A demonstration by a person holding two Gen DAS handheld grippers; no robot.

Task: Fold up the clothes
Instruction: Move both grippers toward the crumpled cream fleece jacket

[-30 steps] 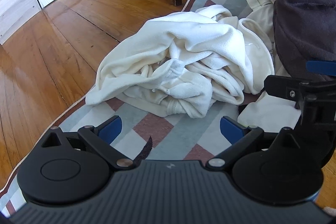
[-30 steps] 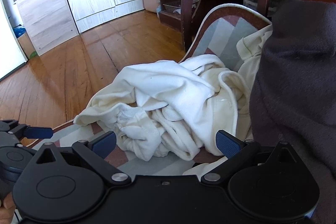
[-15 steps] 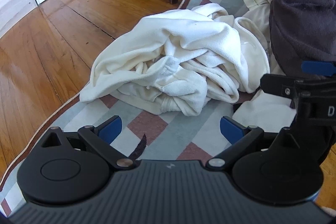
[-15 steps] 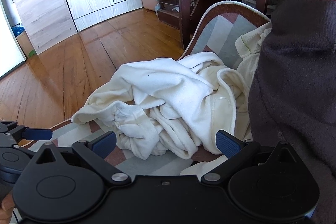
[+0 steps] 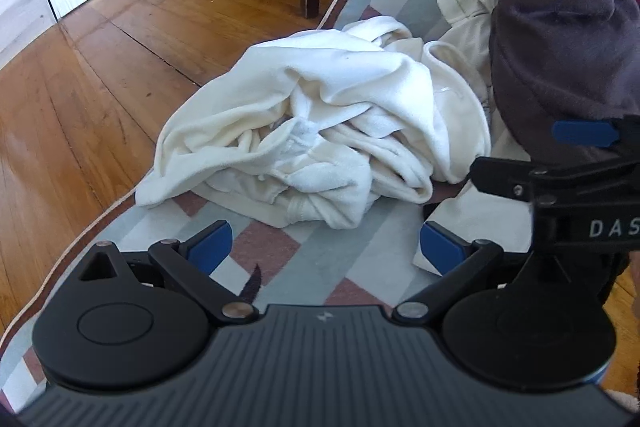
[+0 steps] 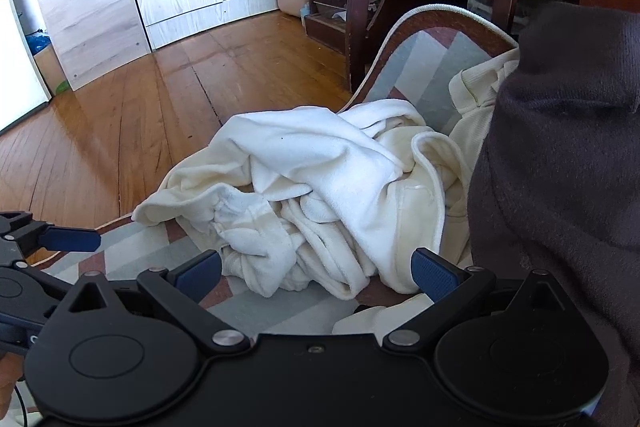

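Two grippers hover over a heap of laundry on a patterned rug.

The left gripper (image 5: 324,245) and right gripper (image 6: 318,271) both hang spread wide, grasping nothing. The crumpled white garment (image 5: 320,135) lies on the rug (image 5: 304,263) just ahead, a dark garment (image 6: 560,167) beside it.

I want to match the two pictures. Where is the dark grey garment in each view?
Left wrist view: the dark grey garment is at the upper right, behind the right tool.
Right wrist view: the dark grey garment fills the right side, beside the right tool.
Shared landmark: the crumpled white garment lies to its left in both.
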